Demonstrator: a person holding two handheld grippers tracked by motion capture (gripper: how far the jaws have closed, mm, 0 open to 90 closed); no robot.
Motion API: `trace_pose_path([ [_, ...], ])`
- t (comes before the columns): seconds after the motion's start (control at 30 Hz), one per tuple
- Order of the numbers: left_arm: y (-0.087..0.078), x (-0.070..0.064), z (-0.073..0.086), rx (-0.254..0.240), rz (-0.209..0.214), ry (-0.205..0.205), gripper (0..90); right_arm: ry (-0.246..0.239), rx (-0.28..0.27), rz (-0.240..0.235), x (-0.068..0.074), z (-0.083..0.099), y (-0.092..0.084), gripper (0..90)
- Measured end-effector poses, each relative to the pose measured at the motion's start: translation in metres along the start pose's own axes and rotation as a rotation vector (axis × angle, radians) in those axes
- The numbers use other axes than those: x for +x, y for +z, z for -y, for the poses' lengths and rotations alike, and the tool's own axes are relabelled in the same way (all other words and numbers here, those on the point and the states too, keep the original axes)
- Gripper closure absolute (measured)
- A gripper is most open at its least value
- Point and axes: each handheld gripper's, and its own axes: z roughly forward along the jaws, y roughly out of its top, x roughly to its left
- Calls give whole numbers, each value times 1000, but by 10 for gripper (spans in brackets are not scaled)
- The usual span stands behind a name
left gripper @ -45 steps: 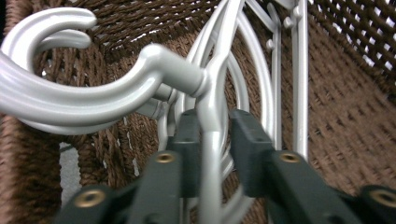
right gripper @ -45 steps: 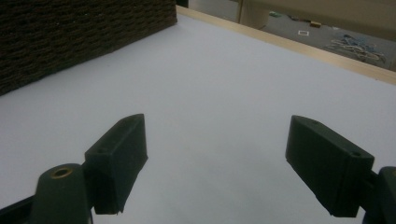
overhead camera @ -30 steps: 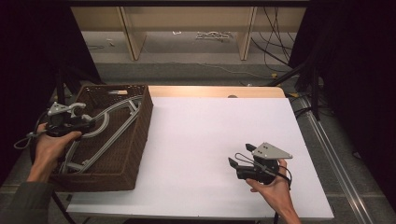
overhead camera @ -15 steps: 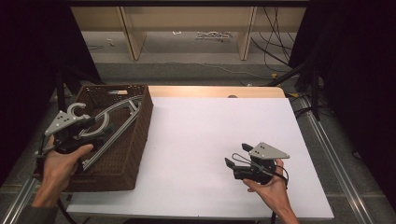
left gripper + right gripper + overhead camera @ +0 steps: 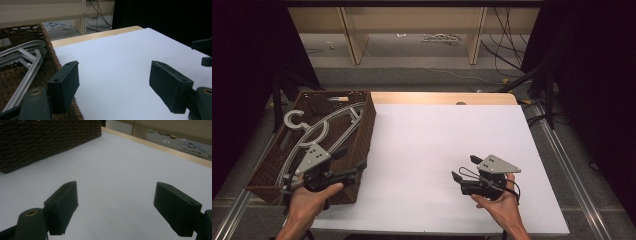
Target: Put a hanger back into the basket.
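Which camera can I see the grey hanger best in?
The high view: the whole grey hanger lies in the brown basket, hook and arms visible. The left gripper view catches just part of its arms at the picture's left edge. The right gripper view gives the basket's woven side.

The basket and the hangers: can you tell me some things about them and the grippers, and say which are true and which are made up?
1. The grey hangers lie inside the brown basket. True.
2. The basket stands at the table's right side. False: it stands at the left edge.
3. The left gripper holds a hanger. False: its jaws stand open and empty by the basket's near corner.
4. The right gripper has open, empty jaws over the white table. True.
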Motion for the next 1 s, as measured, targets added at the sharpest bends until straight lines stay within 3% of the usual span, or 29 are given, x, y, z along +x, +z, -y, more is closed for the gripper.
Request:
trace_pose_path([
  [0.1,4,-6,6,-16,20,1,236,11,5,-8,1,1,-1,204],
  [0.33,10,-17,18,-55,53,51,217,13,1,-7,3,3,-4,201],
  [0.53,12,-22,32,-60,54,85,203,16,-13,-2,8,8,-6,186],
  [0.67,11,-28,40,-68,66,134,190,23,-5,-3,11,12,-10,179],
  [1.0,10,-34,55,-58,83,134,172,39,-13,-28,21,20,-19,169],
])
